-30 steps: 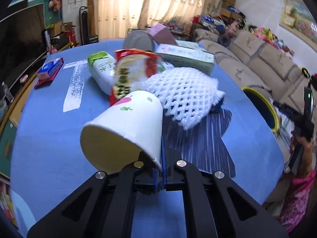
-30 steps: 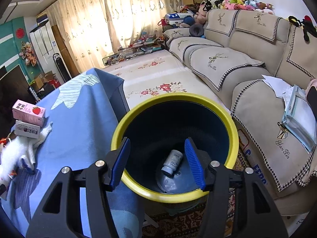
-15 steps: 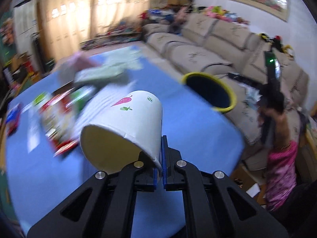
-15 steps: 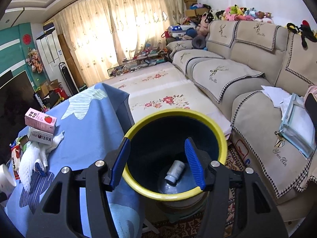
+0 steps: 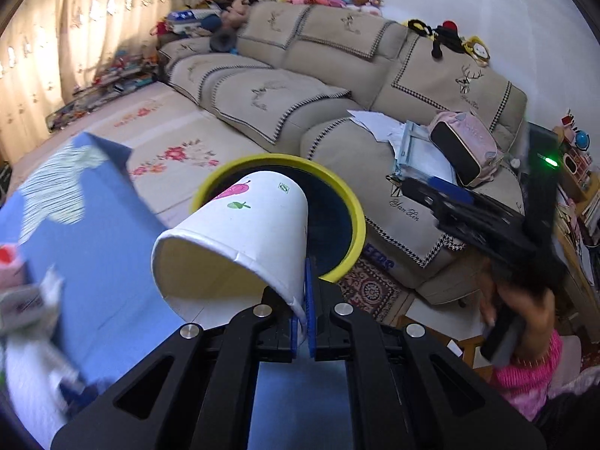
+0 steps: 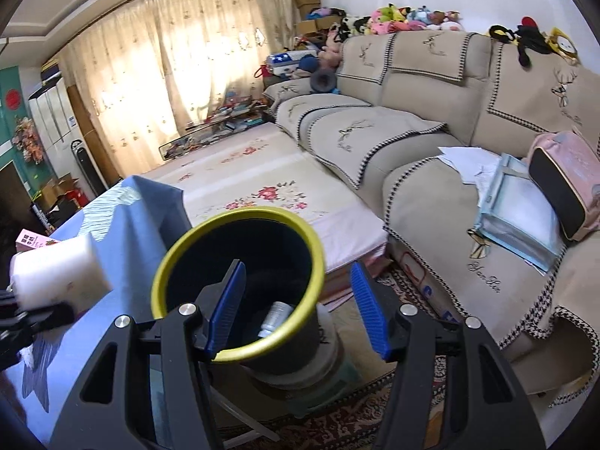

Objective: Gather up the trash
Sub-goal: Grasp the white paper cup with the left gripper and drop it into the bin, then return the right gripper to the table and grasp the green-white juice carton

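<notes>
My left gripper (image 5: pixel 304 307) is shut on the rim of a white paper cup (image 5: pixel 240 240) with small fruit prints, held on its side in front of the yellow-rimmed dark bin (image 5: pixel 352 210). The cup also shows blurred at the left of the right wrist view (image 6: pixel 56 266). My right gripper (image 6: pixel 298 307) is open and empty above the bin (image 6: pixel 240 288), which stands beside the blue-clothed table (image 6: pixel 120 240). A small white bottle (image 6: pixel 275 318) lies in the bin. My right gripper shows in the left wrist view (image 5: pixel 442 191), held off to the right of the bin.
Blurred trash lies on the blue table at the left, with a pink carton (image 6: pixel 32 242) and white items (image 5: pixel 22 300). A beige sofa (image 6: pixel 431 120) with papers and a pink bag (image 6: pixel 566 180) runs behind the bin. A patterned rug (image 6: pixel 337 408) lies under the bin.
My left gripper has swung the cup from over the trash pile on the table to right in front of the bin. My right gripper has drawn back from the bin and stays open.
</notes>
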{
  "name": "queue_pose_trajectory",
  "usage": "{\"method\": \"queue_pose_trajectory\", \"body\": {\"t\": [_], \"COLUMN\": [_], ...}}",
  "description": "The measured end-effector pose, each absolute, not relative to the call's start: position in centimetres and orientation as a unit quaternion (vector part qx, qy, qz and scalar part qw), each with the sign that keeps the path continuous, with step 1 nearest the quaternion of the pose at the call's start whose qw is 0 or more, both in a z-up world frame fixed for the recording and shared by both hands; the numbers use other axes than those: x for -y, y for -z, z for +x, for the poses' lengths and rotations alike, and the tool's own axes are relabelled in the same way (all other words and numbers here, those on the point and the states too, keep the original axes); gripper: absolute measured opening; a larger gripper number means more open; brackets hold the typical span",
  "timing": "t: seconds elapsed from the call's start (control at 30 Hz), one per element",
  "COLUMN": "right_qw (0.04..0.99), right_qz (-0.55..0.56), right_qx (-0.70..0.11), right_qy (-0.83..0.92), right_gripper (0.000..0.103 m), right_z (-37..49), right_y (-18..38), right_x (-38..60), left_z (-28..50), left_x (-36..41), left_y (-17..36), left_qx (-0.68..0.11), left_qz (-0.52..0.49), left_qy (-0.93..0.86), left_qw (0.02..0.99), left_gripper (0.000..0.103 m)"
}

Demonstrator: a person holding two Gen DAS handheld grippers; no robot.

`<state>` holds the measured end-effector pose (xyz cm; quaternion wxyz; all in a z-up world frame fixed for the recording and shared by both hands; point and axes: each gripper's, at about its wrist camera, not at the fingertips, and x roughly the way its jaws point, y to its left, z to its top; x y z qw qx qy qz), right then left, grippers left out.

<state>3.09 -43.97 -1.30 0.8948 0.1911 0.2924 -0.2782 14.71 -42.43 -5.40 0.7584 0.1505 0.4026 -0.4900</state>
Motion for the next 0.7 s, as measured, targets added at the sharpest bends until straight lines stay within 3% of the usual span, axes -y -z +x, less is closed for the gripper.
{"method": "queue_pose_trajectory", "body": {"t": [0.27, 0.33, 0.37, 0.4, 0.6, 0.7], "right_qw": [0.886, 0.884, 0.883, 0.883, 0.885, 0.886], "right_qz": [0.203, 0.206, 0.208, 0.21, 0.211, 0.21], "right_qx": [-0.292, -0.294, -0.294, -0.294, -0.298, -0.3], "right_qy": [0.297, 0.299, 0.3, 0.3, 0.291, 0.286], "right_gripper": [0.06, 0.06, 0.06, 0.06, 0.061, 0.061], "right_z": [1.3, 1.1, 1.0, 0.9, 1.0, 1.2], "right_y": [1.9, 2.1, 2.2, 2.3, 2.4, 2.6], "right_x": [45.6, 45.9, 46.0, 46.2, 45.8, 45.3], "left_z": [18.4, 19.1, 19.6, 20.1, 19.9, 18.8], "left_x": [51.4, 52.3, 52.7, 52.7, 49.8, 46.5], "left_y": [9.6, 10.2, 10.4, 10.6, 8.6, 6.6], "left_qx": [-0.444, -0.448, -0.453, -0.454, -0.433, -0.416], "left_qz": [0.161, 0.162, 0.158, 0.153, 0.125, 0.104], "left_qy": [0.486, 0.476, 0.473, 0.471, 0.454, 0.447], "left_qw": [0.735, 0.739, 0.739, 0.74, 0.769, 0.785], "left_gripper": [0.006, 0.018, 0.033, 0.04, 0.043, 0.054]}}
